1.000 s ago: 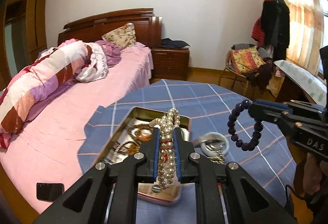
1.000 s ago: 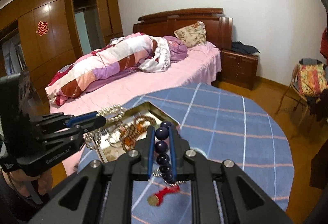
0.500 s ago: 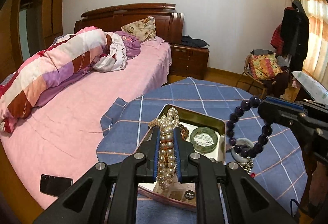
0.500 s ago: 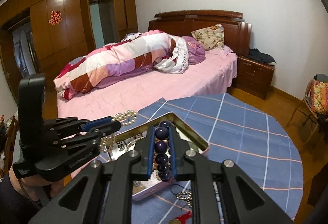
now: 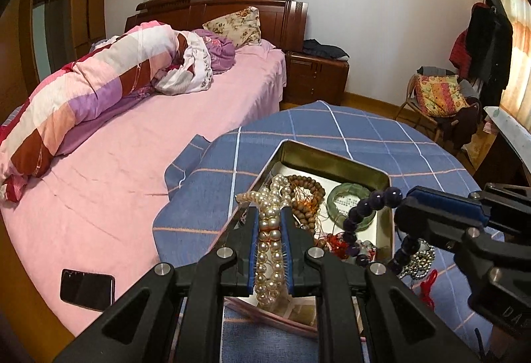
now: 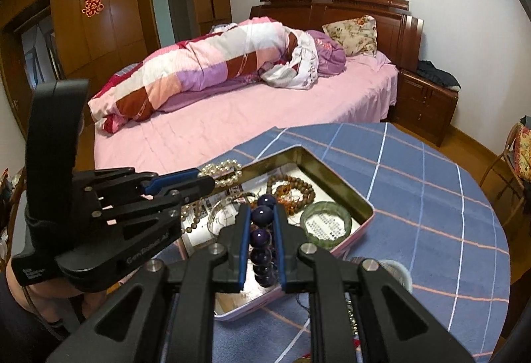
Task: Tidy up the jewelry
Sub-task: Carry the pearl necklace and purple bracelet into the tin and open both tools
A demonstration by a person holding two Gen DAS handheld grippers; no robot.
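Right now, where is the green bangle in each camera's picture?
Left wrist view: the green bangle lies in the tin, right of center, behind the purple bead bracelet.
Right wrist view: the bangle lies in the tin's near right corner.
Shared landmark: the brown wooden bead bracelet beside it.

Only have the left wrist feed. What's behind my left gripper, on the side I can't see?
Observer: The right wrist view shows a wooden wardrobe wall beyond the bed, with a red paper cutting on one door.
Operator: How does the left gripper look from there?
Observer: The left gripper holds the pearl strand over the tin, above its near-left rim.
Operator: And the purple beads in the right gripper, clamped?
Observer: Yes. The right gripper is shut on the purple bead bracelet, beads stacked between the blue pads, with the green bangle lying in the tin just to the right in that view.
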